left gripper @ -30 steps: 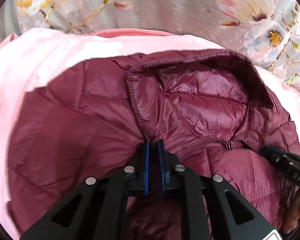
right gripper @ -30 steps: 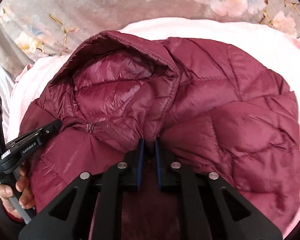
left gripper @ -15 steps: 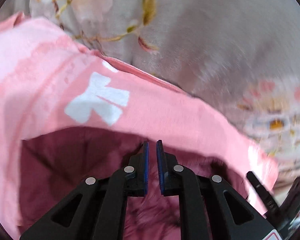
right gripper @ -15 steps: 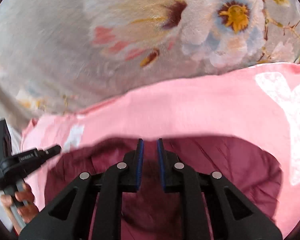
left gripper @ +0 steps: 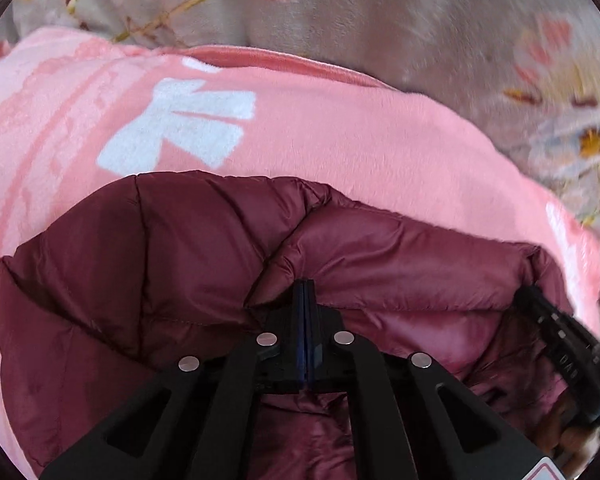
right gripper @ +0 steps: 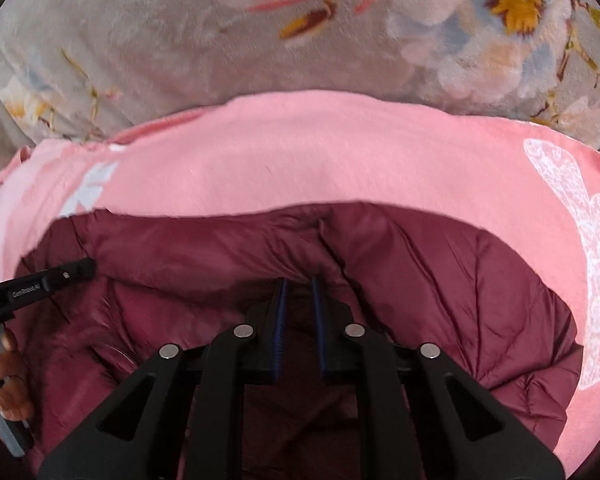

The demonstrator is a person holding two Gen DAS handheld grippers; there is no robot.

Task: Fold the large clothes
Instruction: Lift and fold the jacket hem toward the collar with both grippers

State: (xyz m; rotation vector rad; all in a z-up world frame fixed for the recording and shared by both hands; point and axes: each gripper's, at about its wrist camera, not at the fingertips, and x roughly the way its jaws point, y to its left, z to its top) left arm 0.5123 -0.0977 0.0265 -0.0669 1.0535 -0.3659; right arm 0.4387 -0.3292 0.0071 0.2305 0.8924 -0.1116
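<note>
A maroon quilted puffer jacket (left gripper: pixel 160 272) lies folded on a pink blanket (left gripper: pixel 340 136). My left gripper (left gripper: pixel 305 286) is shut, its pads pressed together on a fold of the jacket. In the right wrist view the jacket (right gripper: pixel 440 280) fills the lower half. My right gripper (right gripper: pixel 299 284) is shut on the jacket's fabric with a narrow gap between its pads. The right gripper shows at the right edge of the left wrist view (left gripper: pixel 556 328). The left gripper shows at the left edge of the right wrist view (right gripper: pixel 52 278), with the person's fingers below it.
The pink blanket (right gripper: pixel 320 160) has white patterns and lies on a grey floral bedspread (right gripper: pixel 220 40). The bedspread also shows beyond the blanket in the left wrist view (left gripper: pixel 400 20).
Both grippers lifted the jacket's near part and carried it forward over the hood. The hood is now covered by the fold. The left pads have closed tighter.
</note>
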